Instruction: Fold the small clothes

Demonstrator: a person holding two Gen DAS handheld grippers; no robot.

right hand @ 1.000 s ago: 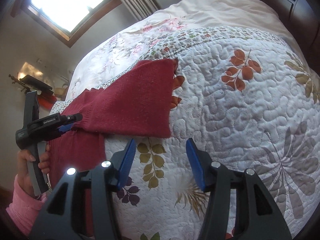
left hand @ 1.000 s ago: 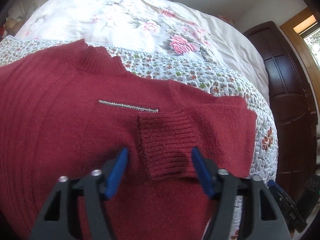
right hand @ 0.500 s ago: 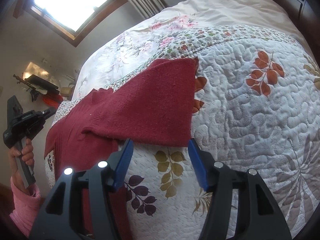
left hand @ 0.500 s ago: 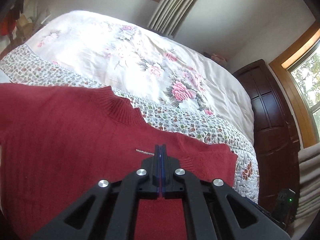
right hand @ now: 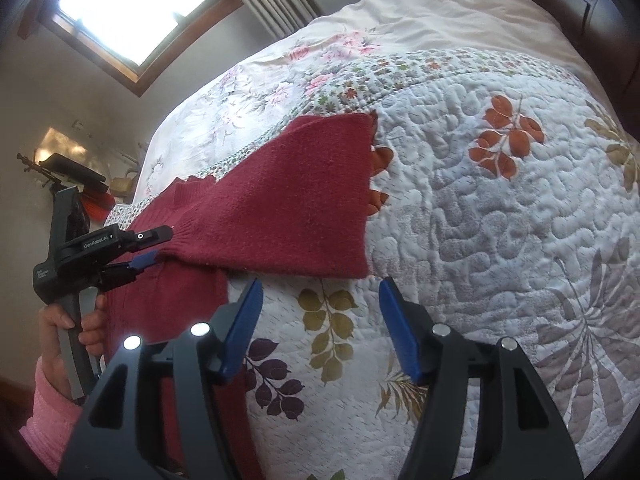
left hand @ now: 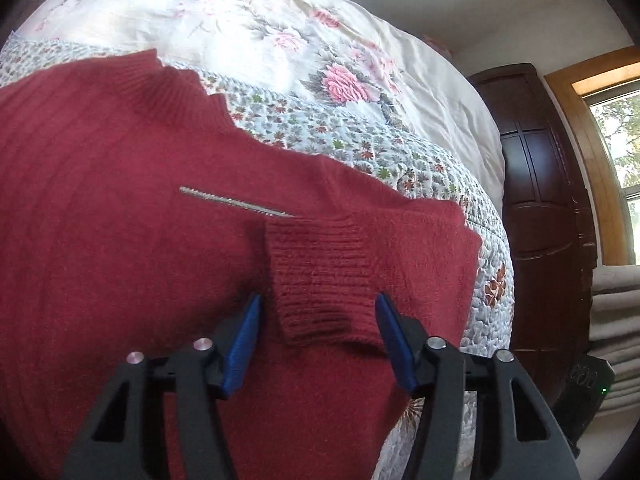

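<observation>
Red sweater [left hand: 120, 240]: laid flat on the quilted bedspread [right hand: 500, 240], one sleeve folded across the chest, ribbed cuff [left hand: 320, 280] uppermost. Left gripper [left hand: 318, 340]: jaws parted, either side of the cuff, nothing clamped. Right gripper [right hand: 320, 324]: jaws parted, empty, held over the bedspread just beside the sweater's folded sleeve.

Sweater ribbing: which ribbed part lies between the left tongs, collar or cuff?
The cuff: its ribbed end lies between the open left tongs, folded onto the sweater. The collar lies at the far edge.
</observation>
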